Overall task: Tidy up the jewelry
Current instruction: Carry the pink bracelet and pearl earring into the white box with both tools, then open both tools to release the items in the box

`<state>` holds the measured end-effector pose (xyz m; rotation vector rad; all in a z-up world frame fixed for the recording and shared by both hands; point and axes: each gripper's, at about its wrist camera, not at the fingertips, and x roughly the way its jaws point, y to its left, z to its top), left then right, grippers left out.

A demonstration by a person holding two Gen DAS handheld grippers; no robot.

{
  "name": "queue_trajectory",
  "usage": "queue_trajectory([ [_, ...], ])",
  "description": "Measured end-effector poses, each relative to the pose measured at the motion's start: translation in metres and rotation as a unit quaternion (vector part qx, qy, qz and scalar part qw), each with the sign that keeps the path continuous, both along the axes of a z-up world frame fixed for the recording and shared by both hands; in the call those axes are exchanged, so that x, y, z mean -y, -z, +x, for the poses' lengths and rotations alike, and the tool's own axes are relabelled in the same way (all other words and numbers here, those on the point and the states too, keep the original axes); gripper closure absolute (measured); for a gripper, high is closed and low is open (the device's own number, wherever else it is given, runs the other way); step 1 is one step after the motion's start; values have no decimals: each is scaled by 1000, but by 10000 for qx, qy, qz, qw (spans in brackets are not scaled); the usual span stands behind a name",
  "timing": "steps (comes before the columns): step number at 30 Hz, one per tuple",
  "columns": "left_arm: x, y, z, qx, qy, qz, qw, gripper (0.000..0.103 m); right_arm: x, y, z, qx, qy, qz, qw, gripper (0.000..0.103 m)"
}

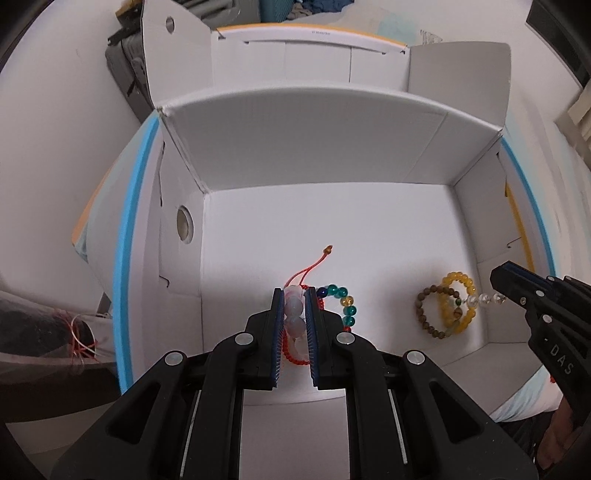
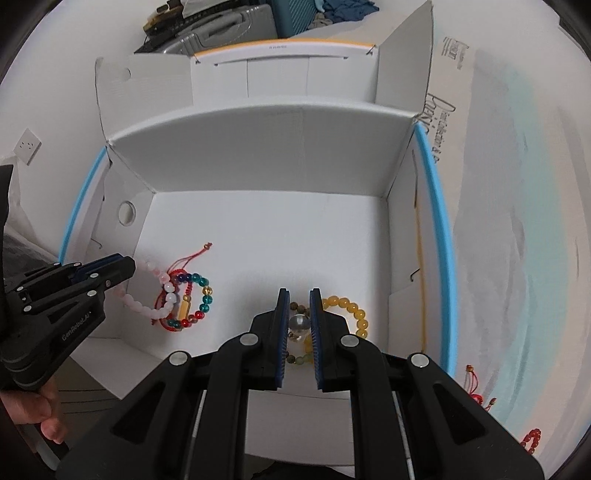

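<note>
Inside the open white cardboard box (image 1: 332, 155), the left gripper (image 1: 294, 306) clamps a pale pink bead bracelet (image 1: 294, 314) at six o'clock, apparently to lay it down; the right gripper (image 2: 299, 314) pinches a clear-bead bracelet (image 2: 300, 323) over the yellow bead bracelet (image 2: 351, 310).

Looks like someone's home, probably a bedroom or spare room: plain white wall with a socket (image 2: 27, 146), a hard-shell suitcase (image 2: 207, 27), a teal crate (image 2: 301, 16) with clothes (image 2: 345, 11) heaped behind the white cardboard box (image 2: 266, 147).
</note>
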<state>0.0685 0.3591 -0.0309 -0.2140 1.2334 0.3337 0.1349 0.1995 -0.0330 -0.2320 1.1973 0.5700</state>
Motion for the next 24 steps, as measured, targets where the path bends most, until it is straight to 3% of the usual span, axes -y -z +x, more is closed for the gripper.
queue_trajectory([
  [10,1,25,5,-241,62,-18,9997,92,-6,24,1,-190,-37,-212,9996,93],
  [24,4,33,8,-292,2,60,9996,91,-11,30,0,-243,-33,-190,9995,90],
])
